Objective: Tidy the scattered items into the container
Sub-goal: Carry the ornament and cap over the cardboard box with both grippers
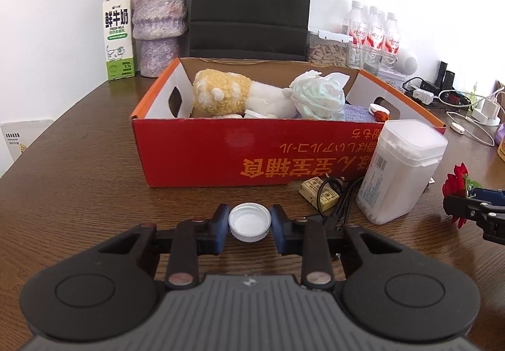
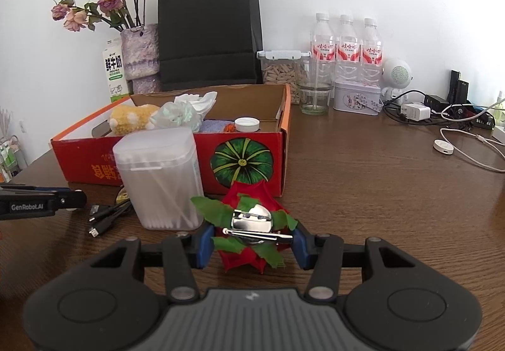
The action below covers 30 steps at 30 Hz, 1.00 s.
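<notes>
My left gripper (image 1: 250,223) is shut on a white bottle cap (image 1: 250,221), in front of the red cardboard box (image 1: 221,155). The box holds a yellow-and-white plush toy (image 1: 221,93), crumpled tissue (image 1: 318,95), a purple cloth and a small white-lidded jar (image 2: 247,124). My right gripper (image 2: 251,239) is shut on a red fabric flower clip (image 2: 252,224) with green leaves and a metal clasp, near the box's right front corner; it also shows in the left wrist view (image 1: 456,185). A cotton-swab tub (image 1: 401,171), a black cable (image 1: 344,196) and a small yellow packet (image 1: 318,190) lie on the table by the box.
Behind the box stand a black paper bag (image 1: 251,0), a vase of dried roses (image 1: 159,26), a milk carton (image 1: 118,32), three water bottles (image 2: 345,44), a pellet jar (image 2: 281,73) and a tin (image 2: 356,97). Chargers and cables (image 2: 442,117) lie at the back right.
</notes>
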### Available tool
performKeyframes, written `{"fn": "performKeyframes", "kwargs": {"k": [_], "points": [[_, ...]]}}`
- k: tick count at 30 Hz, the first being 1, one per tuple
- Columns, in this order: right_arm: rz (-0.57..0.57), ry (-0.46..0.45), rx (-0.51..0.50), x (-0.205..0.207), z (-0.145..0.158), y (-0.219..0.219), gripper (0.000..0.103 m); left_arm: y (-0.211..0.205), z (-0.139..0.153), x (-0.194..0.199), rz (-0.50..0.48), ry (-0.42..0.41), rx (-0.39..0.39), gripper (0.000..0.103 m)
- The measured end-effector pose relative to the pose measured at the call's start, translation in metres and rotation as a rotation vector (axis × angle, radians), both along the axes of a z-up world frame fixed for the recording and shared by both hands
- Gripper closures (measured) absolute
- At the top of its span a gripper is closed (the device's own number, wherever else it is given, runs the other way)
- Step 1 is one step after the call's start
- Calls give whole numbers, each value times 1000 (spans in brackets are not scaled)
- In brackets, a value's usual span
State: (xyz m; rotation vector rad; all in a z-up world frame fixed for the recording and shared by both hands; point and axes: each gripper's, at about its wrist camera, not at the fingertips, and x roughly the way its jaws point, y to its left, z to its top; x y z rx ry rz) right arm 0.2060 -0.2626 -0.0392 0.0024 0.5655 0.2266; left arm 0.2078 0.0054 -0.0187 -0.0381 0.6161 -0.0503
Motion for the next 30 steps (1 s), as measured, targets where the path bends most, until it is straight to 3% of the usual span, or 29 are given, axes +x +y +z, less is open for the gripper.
{"fn": "performKeyframes", "kwargs": {"k": [11, 19, 30], "points": [[-13, -66, 52, -6, 10, -7, 55, 4, 33, -18, 7, -109, -37, 74], [1, -180, 60, -4, 49, -6, 55, 7, 72, -15, 13, -218, -35, 74], [34, -284, 30, 38, 95, 19, 54, 2, 113, 18, 0, -336, -23, 74]]}}
